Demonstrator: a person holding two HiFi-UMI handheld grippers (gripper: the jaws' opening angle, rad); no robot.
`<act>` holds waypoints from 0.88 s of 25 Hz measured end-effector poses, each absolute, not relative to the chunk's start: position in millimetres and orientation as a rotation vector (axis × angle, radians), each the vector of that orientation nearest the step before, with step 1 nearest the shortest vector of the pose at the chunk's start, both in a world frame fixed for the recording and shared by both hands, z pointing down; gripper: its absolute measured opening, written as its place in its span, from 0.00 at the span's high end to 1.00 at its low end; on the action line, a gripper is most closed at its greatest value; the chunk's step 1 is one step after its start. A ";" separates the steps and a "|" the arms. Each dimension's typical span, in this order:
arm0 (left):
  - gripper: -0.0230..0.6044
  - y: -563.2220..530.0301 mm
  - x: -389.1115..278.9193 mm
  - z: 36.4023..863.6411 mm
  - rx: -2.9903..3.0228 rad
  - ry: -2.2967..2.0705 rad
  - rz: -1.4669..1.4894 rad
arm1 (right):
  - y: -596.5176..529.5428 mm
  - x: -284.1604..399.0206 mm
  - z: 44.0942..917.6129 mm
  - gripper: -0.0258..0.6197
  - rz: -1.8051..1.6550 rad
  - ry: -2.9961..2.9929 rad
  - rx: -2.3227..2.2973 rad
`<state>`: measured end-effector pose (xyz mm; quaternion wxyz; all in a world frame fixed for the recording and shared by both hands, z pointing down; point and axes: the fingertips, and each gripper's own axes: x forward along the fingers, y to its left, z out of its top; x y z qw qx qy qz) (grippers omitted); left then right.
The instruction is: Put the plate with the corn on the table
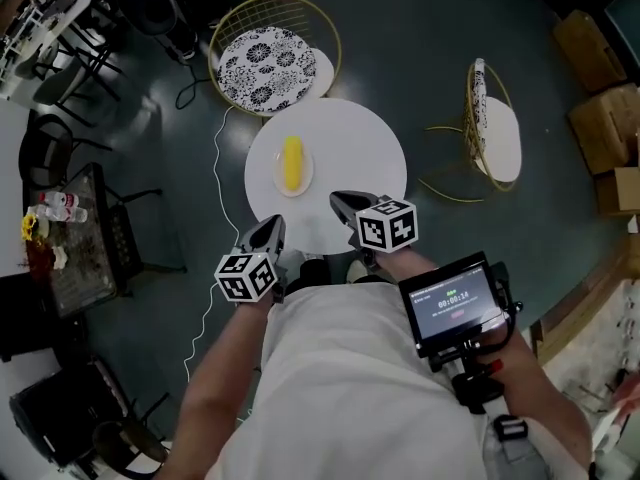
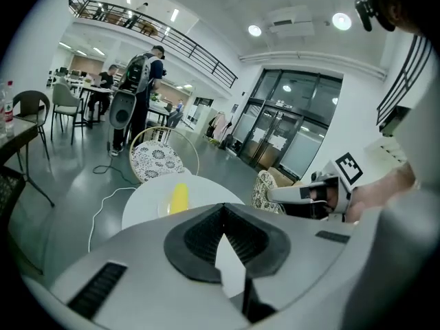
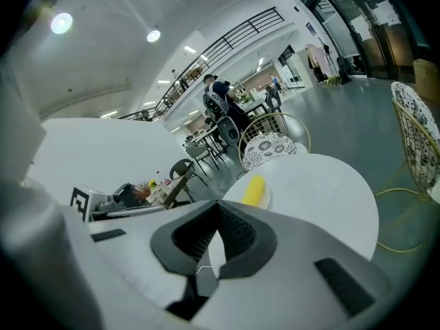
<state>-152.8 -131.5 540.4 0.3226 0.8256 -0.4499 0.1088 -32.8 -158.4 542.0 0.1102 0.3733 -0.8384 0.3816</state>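
Yellow corn [image 1: 291, 163] lying on white plate [image 1: 308, 176] (round white table [image 1: 370, 158]); left gripper [image 1: 272, 228], right gripper [image 1: 342, 203] closed, empty.

Between my left tongs [image 1: 272, 226] and right tongs [image 1: 340, 204], both pressed together on nothing at the near rim, and the plate [image 1: 279, 180] of corn [image 1: 291, 162], the round white table [image 1: 365, 153] is bare. Its right half is open too. A patterned-cushion chair [image 1: 265, 56] stands just beside the far edge. A second chair [image 1: 495, 128] stands apart on the right, and a white cable [image 1: 214, 168] trails over the floor on the left.
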 end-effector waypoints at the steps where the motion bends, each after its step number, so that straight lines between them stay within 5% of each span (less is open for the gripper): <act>1: 0.95 -128.8 -152.6 536.2 2.176 -1.184 0.272 | -156.9 -34.0 538.2 0.95 1.119 -2.477 1.090; 22: 0.95 -75.5 -138.9 511.8 2.180 -1.249 0.159 | -102.9 -27.3 509.1 0.95 1.085 -2.634 0.963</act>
